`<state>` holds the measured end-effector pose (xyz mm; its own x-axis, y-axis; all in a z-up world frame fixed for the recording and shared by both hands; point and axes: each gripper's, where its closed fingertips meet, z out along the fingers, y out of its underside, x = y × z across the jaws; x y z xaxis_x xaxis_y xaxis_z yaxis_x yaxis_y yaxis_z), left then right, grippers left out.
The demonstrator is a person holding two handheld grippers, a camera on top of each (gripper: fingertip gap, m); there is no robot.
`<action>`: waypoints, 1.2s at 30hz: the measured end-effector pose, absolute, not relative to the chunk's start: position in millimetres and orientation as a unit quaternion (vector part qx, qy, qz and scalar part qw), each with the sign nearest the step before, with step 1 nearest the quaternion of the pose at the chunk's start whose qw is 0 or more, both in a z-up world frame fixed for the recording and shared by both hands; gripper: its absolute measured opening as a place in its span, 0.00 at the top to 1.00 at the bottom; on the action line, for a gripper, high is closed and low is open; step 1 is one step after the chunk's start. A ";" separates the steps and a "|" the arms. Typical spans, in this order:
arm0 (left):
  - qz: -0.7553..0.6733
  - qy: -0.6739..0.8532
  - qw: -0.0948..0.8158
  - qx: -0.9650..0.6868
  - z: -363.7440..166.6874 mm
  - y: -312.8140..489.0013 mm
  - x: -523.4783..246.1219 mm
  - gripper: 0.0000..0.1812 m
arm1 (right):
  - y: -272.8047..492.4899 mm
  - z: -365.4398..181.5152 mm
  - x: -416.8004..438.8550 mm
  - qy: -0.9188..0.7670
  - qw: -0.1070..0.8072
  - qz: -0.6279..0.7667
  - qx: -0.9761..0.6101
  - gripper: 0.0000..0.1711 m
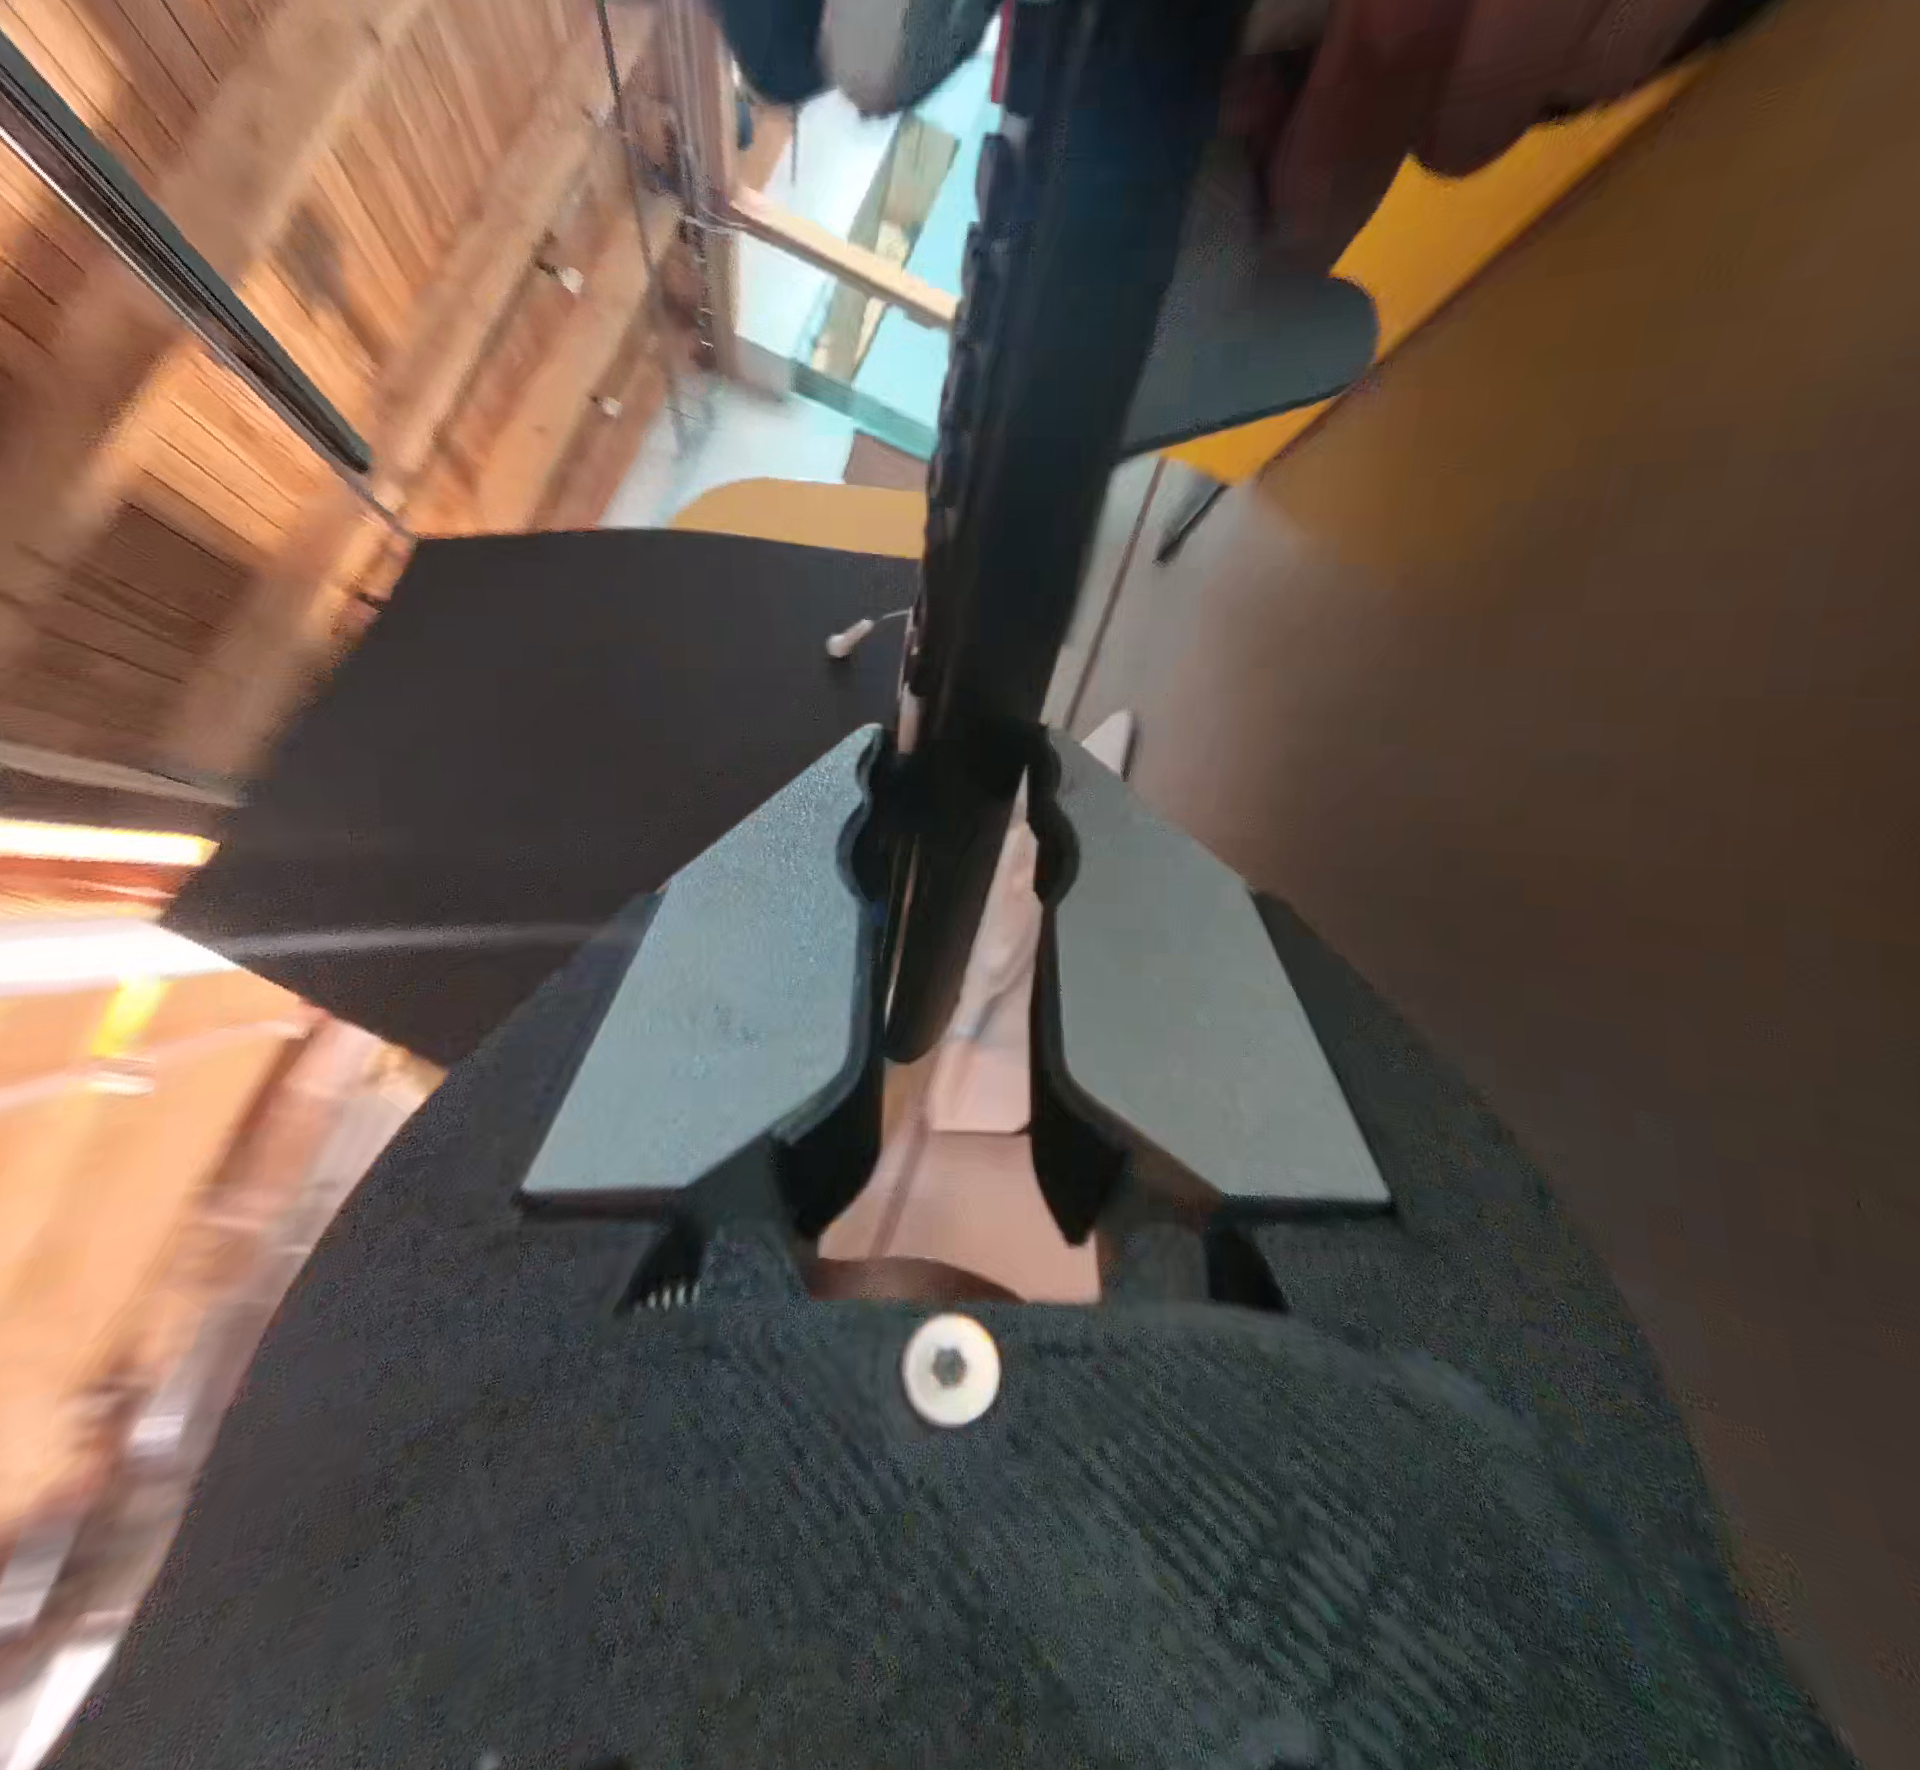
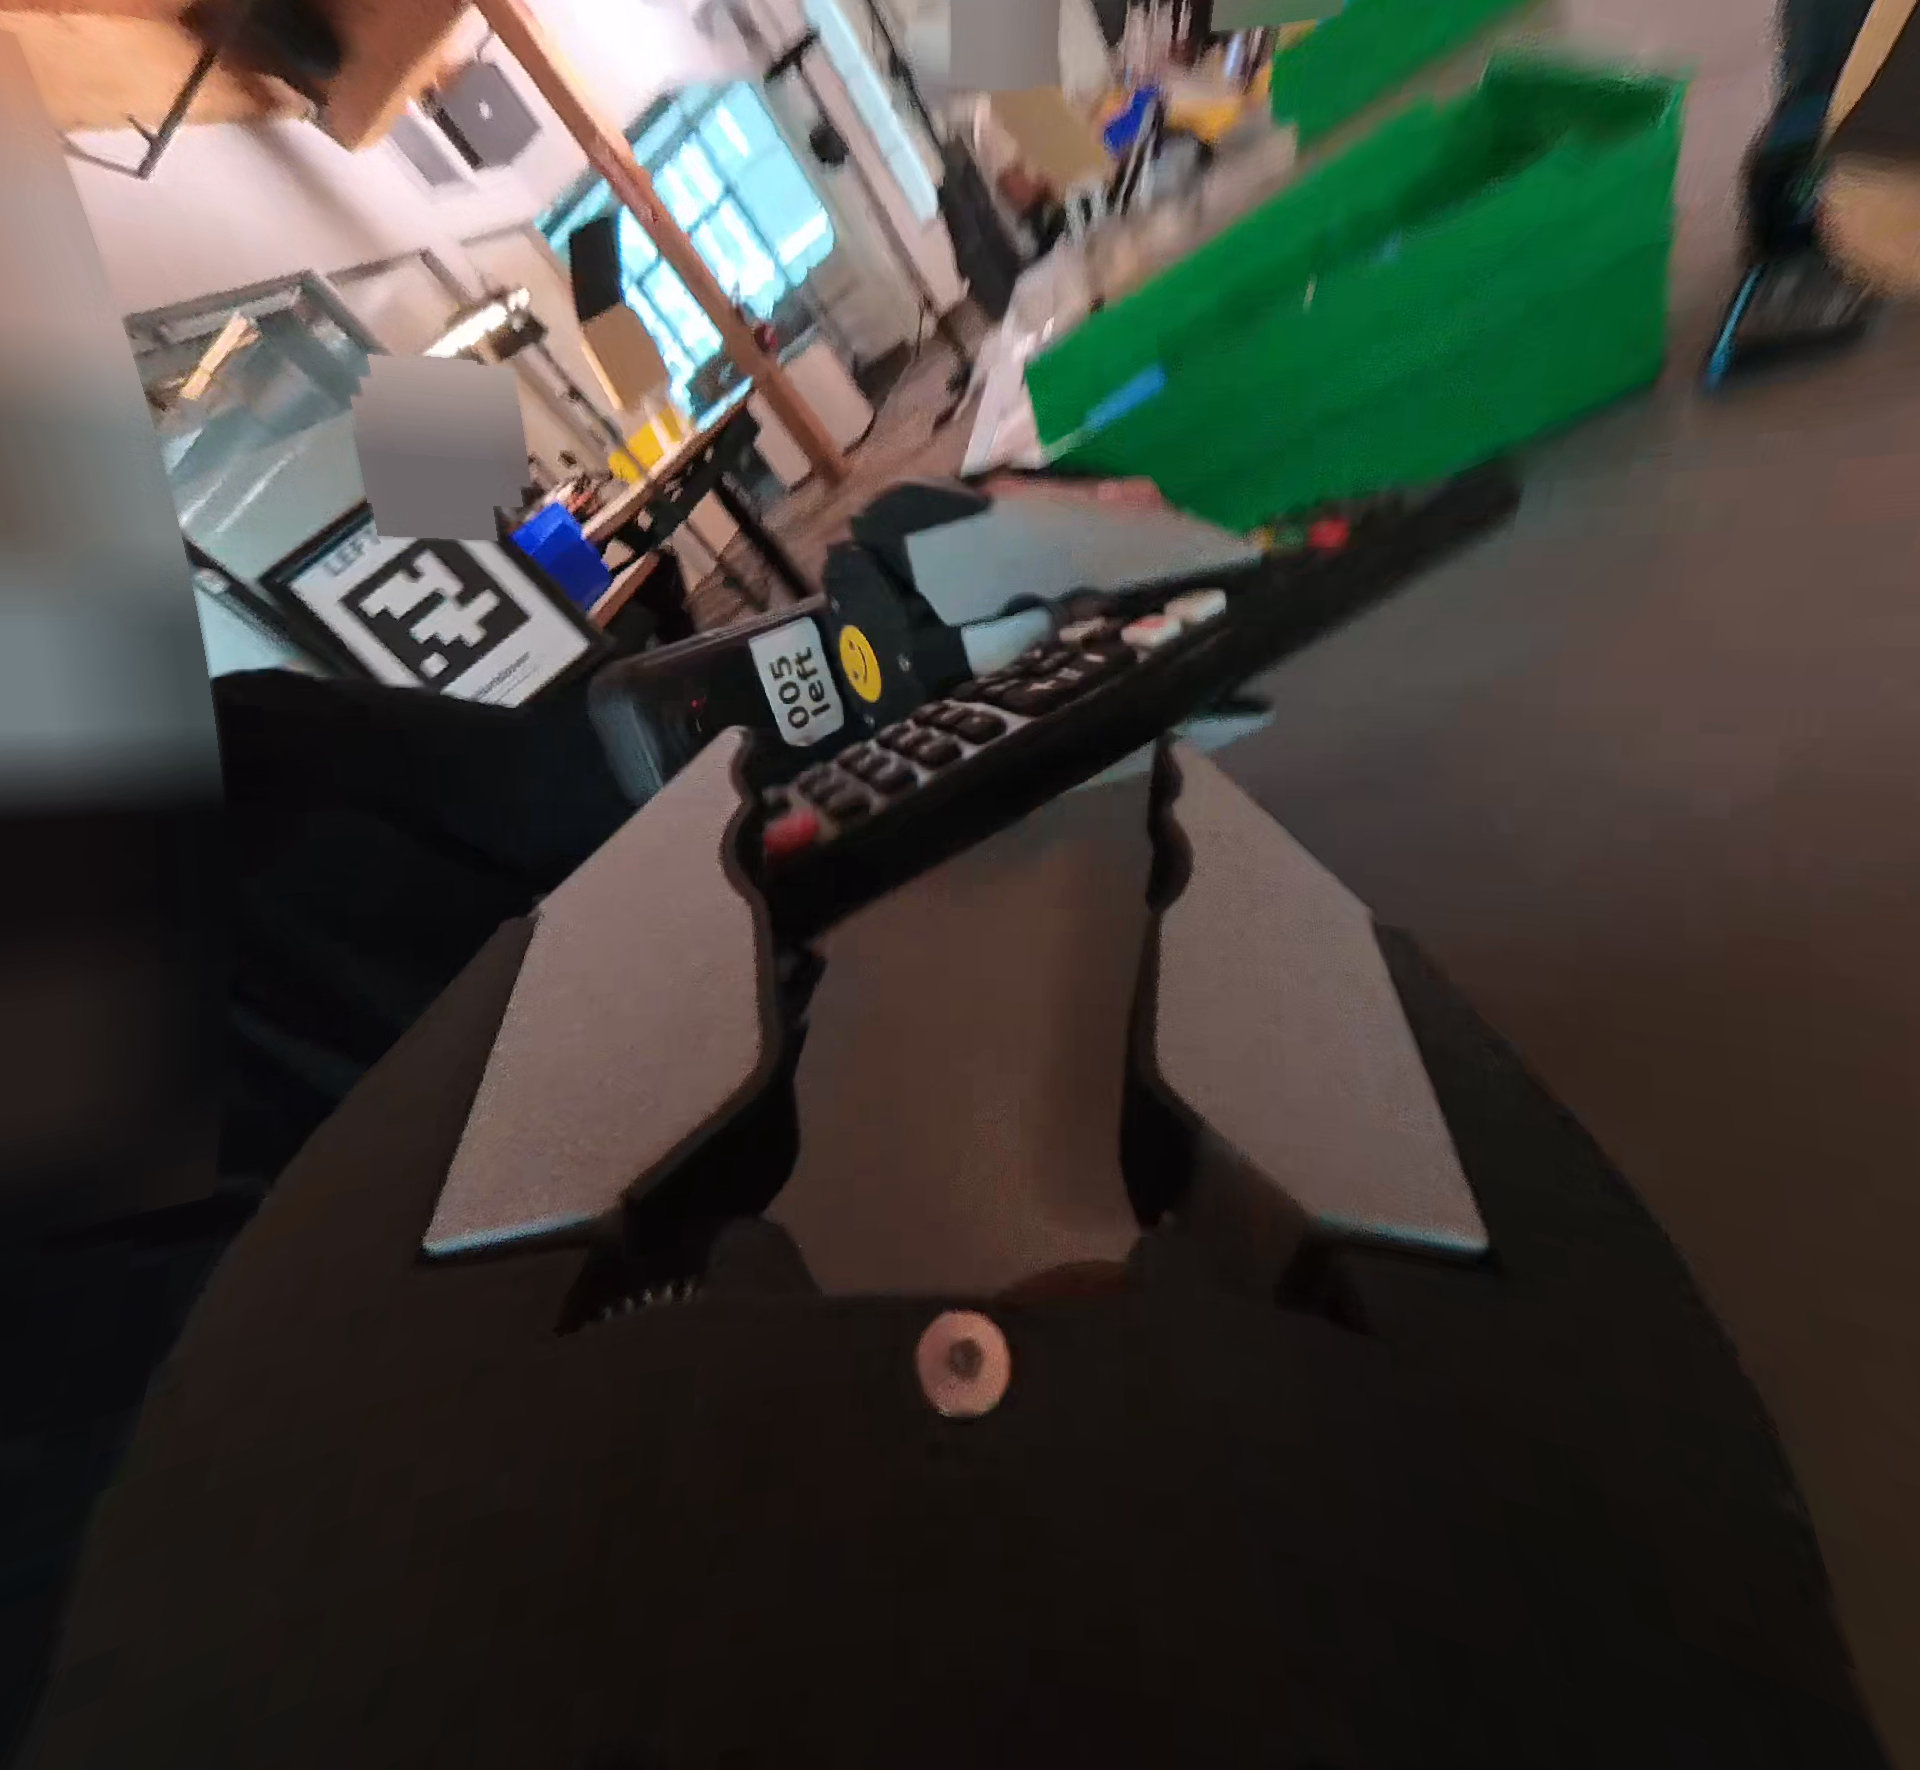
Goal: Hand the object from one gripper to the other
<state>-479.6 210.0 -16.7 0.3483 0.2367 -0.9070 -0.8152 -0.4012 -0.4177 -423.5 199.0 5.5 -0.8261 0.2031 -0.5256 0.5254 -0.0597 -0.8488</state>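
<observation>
Black plastic remote (image 2: 997,733), long and slim, rubber keypad on one face. It's in the air between the two grippers, not resting on anything.

Left gripper (image 1: 961,764): clamped on the remote edge-on, fingertips pinching one end, the body running straight out ahead of it. Right wrist view confirms the left gripper is pinching across the remote's width, just ahead of the right fingers.

Right gripper (image 2: 951,785): fingers spread, the red-button end of the remote sitting between them. It looks like it touches the left-hand finger (image 2: 644,972), with a gap on the other side. Not gripping.

Handling, my read: light, rigid, won't flex. The smooth shell is likely slippery and the rubber keys give a little, so squeeze across the side edges, not on the buttons. Take hold behind the left grip with decent overlap; a long body held at one end will want to pivot. Both views are motion-blurred, so contact detail is soft.
</observation>
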 end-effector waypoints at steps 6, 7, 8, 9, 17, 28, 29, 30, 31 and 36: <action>0.266 0.104 0.638 -0.716 -10.4 205.9 -474.8 0.88 | 216.3 38.2 -430.7 0.660 -0.065 -0.717 0.213 0.40; 0.196 0.088 0.658 -0.722 -10.6 207.8 -467.4 0.88 | 212.0 35.0 -430.1 0.674 -0.092 -0.705 0.200 0.40; 0.134 0.085 0.668 -0.727 -11.4 209.9 -458.1 0.88 | 207.3 30.6 -430.7 0.688 -0.120 -0.690 0.189 0.40; 0.084 0.087 0.671 -0.732 -13.0 211.3 -449.0 0.88 | 202.4 25.9 -431.1 0.701 -0.144 -0.675 0.180 0.40; -0.116 0.083 0.655 -0.742 -20.6 216.8 -409.0 0.88 | 188.1 16.8 -430.9 0.712 -0.158 -0.665 0.159 0.63; -0.065 -0.012 0.640 -0.765 -30.7 216.5 -449.4 0.71 | 211.4 14.9 -457.4 0.729 -0.415 -0.529 0.126 0.88; -0.079 -0.028 0.640 -0.764 -29.4 214.4 -453.2 0.69 | 215.7 16.8 -460.5 0.724 -0.470 -0.494 0.105 0.88; -0.100 -0.042 0.641 -0.760 -26.8 212.1 -455.7 0.69 | 219.4 18.6 -463.0 0.716 -0.521 -0.457 0.082 0.88; -0.133 -0.051 0.644 -0.751 -22.8 208.8 -454.9 0.69 | 223.0 19.3 -465.6 0.709 -0.566 -0.415 0.063 0.88; -0.332 -0.084 0.646 -0.683 -0.3 189.7 -446.9 0.68 | 232.5 10.9 -476.0 0.686 -0.682 -0.254 -0.022 0.88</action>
